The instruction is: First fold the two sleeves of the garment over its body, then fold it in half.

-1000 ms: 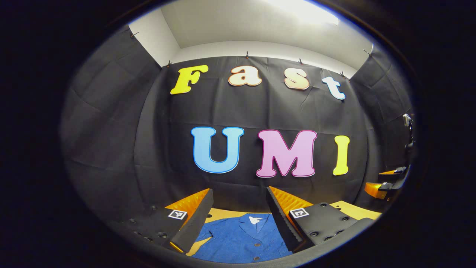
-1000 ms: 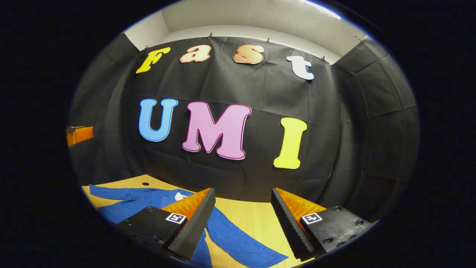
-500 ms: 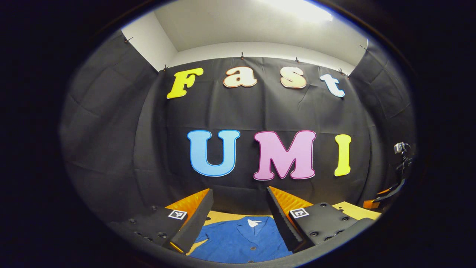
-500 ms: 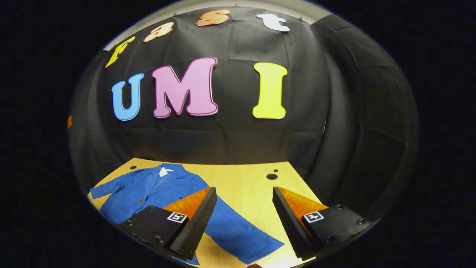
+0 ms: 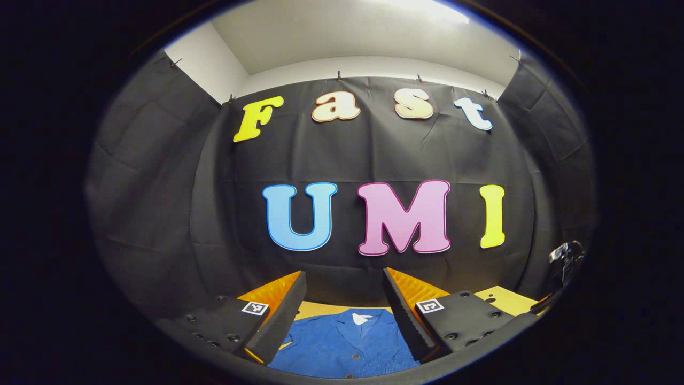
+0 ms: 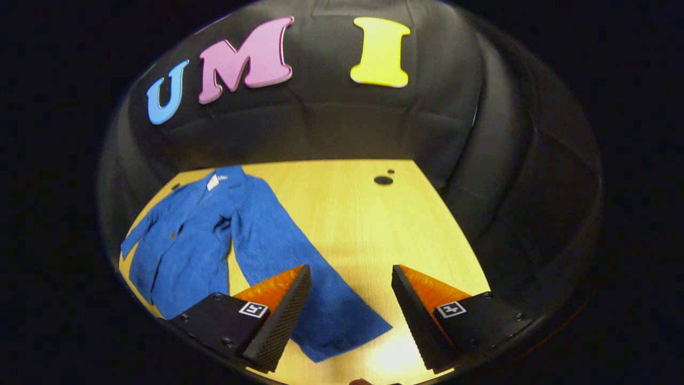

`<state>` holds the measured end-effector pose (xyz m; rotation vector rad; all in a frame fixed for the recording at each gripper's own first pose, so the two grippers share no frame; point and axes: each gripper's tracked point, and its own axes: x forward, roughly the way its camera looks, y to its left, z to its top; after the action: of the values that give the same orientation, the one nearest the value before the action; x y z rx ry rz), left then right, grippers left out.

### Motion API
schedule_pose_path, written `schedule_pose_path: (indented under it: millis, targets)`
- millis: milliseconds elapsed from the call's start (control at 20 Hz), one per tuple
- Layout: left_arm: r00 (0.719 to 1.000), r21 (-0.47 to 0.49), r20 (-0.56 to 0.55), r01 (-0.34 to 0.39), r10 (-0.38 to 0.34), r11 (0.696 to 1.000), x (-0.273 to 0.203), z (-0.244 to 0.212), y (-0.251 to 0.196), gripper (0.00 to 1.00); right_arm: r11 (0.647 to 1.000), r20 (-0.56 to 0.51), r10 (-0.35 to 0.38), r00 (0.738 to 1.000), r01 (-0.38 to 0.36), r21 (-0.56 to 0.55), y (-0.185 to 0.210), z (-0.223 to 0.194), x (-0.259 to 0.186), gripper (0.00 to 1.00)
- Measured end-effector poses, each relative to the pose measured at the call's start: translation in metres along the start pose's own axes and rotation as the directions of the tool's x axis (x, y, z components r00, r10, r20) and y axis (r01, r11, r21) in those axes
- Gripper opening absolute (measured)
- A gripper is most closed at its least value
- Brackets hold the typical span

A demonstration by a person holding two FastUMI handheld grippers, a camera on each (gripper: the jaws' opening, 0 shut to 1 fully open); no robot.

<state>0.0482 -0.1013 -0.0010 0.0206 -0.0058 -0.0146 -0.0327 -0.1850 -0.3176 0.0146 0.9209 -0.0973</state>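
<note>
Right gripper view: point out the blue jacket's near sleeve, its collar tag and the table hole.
near sleeve [image 6: 299,262], right gripper view, mid-length of the sleeve
collar tag [image 6: 213,182], right gripper view, white patch inside the collar
table hole [image 6: 383,180], right gripper view, centre of the dark hole

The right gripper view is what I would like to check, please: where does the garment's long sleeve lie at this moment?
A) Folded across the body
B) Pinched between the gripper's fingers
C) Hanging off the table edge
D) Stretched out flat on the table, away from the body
D: the blue sleeve lies stretched out on the wooden table, and the right gripper stands open with nothing in it.
</note>
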Motion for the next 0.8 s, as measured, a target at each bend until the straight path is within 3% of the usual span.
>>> schedule_pose_path:
  millis: [150, 400, 450, 500, 550, 650, 800]
  targets:
    - [1.0, 0.012, -0.02, -0.001, 0.001, 1.0, 0.002, -0.003, -0.007, 0.82, 1.0, -0.119, 0.016, 0.993, -0.016, -0.001, -0.003, -0.04, 0.011, 0.98]
    - [0.999, 0.044, -0.033, 0.016, -0.014, 0.999, 0.005, -0.002, -0.015, 0.82, 1.0, -0.212, 0.009, 0.977, -0.009, -0.002, -0.006, -0.076, 0.019, 0.98]
    - [0.999, 0.049, -0.03, 0.021, -0.02, 0.999, 0.006, 0.0, -0.015, 0.82, 1.0, -0.195, 0.011, 0.981, -0.008, 0.016, -0.005, -0.074, 0.018, 0.98]
    - [0.999, 0.051, -0.029, 0.025, -0.024, 0.998, 0.007, 0.0, -0.015, 0.82, 0.999, -0.181, 0.011, 0.984, -0.004, 0.036, -0.005, -0.07, 0.023, 0.88]
    - [0.999, 0.045, -0.031, 0.031, -0.03, 0.999, 0.007, -0.001, -0.015, 0.82, 0.999, -0.202, 0.012, 0.979, -0.005, 0.034, -0.005, -0.073, 0.019, 0.98]
    - [0.998, 0.014, -0.037, 0.047, -0.046, 0.999, 0.011, -0.004, -0.012, 0.82, 1.0, -0.194, 0.022, 0.981, -0.018, 0.026, -0.003, -0.074, 0.02, 0.94]
    - [0.997, -0.017, -0.047, 0.06, -0.061, 0.998, 0.017, -0.012, 0.002, 0.82, 0.997, -0.156, 0.008, 0.988, 0.005, 0.078, -0.001, -0.073, 0.02, 0.31]
